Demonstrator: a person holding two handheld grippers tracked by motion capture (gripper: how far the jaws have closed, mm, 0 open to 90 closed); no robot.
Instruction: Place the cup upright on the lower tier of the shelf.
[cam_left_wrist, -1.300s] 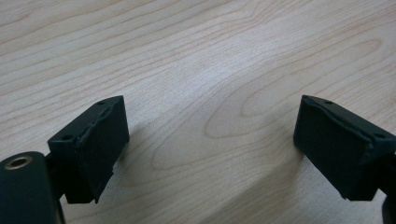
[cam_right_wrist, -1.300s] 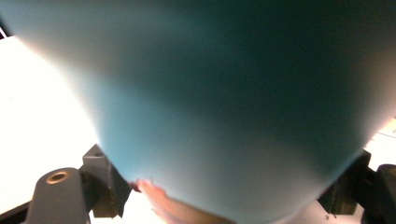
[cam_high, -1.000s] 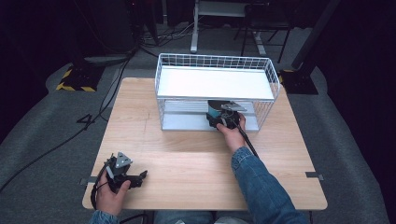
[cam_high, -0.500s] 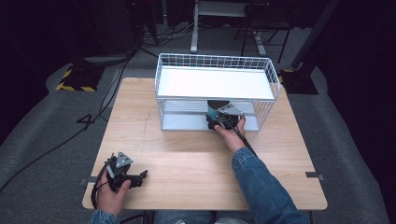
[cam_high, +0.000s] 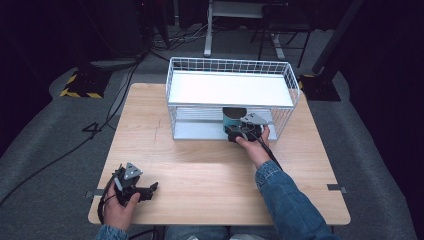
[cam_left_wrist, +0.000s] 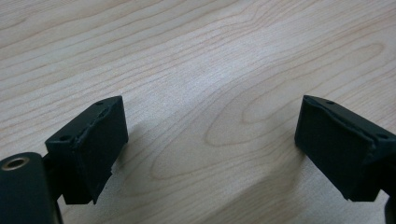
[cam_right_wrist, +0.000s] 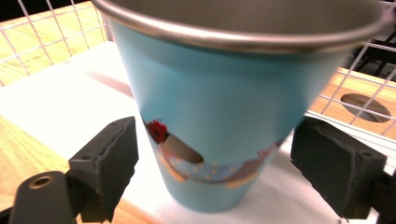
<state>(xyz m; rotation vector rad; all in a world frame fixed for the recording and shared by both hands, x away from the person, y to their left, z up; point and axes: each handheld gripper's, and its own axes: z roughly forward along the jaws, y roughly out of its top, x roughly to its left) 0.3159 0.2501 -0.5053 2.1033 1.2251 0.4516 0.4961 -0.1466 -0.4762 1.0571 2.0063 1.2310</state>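
So the teal cup is sitting upright on the lower white shelf of the wire rack, near that shelf's front edge and a bit toward the right end. The rack itself stands at the far edge of the surface, open side facing the person, which is probably why the reach goes straight in from the front.

The right gripper is poked into that lower tier with its jaws spread wide, one either side of the cup's lower half and not touching it as far as I can tell. Looks to me like either lining up for a squeeze or just after letting go; can't say which.

The left gripper is parked near the front-left corner of the surface, jaws open with nothing between them, just bare wood. My guess is it's just waiting out of the way since this seems like a one-handed job.
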